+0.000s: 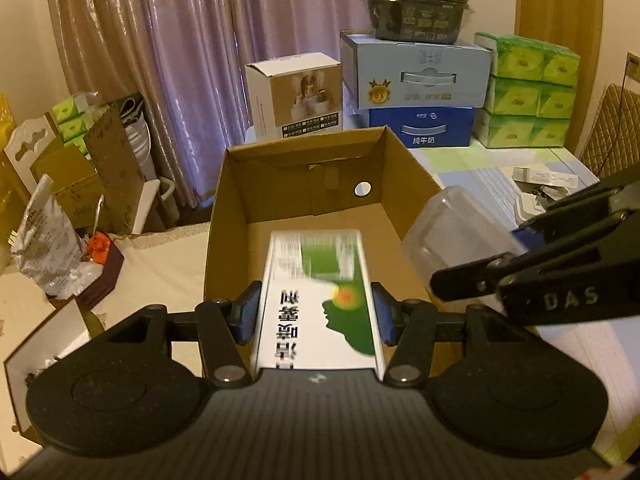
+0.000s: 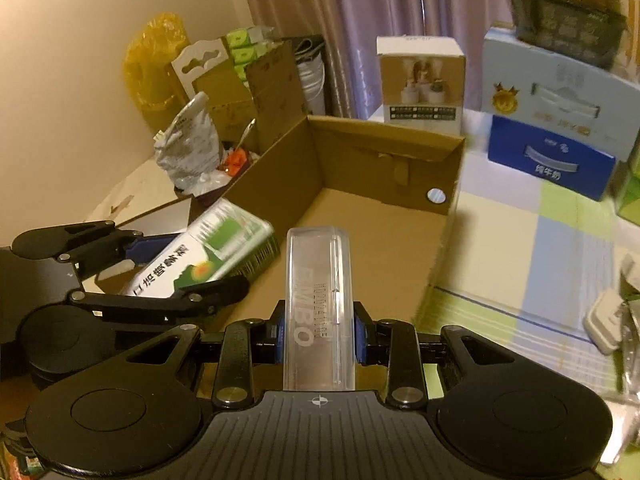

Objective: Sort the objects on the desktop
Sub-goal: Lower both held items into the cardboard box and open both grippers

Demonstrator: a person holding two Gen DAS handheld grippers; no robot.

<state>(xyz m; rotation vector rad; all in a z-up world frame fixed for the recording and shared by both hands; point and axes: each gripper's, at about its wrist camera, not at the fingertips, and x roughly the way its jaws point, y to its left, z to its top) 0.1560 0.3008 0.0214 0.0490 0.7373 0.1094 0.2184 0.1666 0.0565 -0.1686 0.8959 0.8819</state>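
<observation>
Left wrist view: the left gripper (image 1: 318, 312) pinches a green-and-white box (image 1: 320, 296) between its blue pads, held over the open cardboard box (image 1: 228, 208). At right, the right gripper (image 1: 480, 264) carries a clear plastic case (image 1: 452, 232) above the carton's right wall.

Right wrist view: the right gripper (image 2: 319, 334) clamps the clear plastic case (image 2: 319, 300) over the cardboard box (image 2: 360, 148); the left gripper (image 2: 192, 264) grips the green-and-white box (image 2: 208, 256) at the left.

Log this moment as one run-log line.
left gripper: shut on green-and-white box | right gripper: shut on clear plastic case | both over open cardboard box | box interior: nothing visible | step: not yet released
</observation>
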